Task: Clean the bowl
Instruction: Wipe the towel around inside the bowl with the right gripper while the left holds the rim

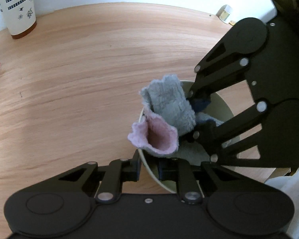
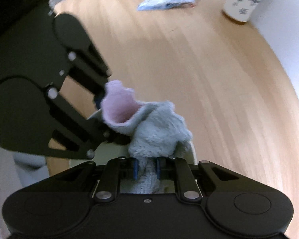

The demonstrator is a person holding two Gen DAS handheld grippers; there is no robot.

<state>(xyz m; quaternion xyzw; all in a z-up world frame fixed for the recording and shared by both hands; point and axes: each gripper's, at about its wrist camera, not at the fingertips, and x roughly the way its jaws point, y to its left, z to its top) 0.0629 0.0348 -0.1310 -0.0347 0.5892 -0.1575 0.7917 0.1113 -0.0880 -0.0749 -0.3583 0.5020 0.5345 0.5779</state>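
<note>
Our left gripper (image 1: 148, 168) pinches the smooth pale-green bowl (image 1: 222, 104) by its rim on the wood-grain table (image 1: 79, 69); our right gripper (image 2: 146, 169) clamps a fluffy grey-pink cloth (image 2: 157, 127) inside it.

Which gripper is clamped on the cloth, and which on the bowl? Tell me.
The right gripper is shut on the grey-and-pink cloth, pushing it into the bowl. The left gripper instead pinches the bowl's near rim, one finger inside and one outside.
</note>
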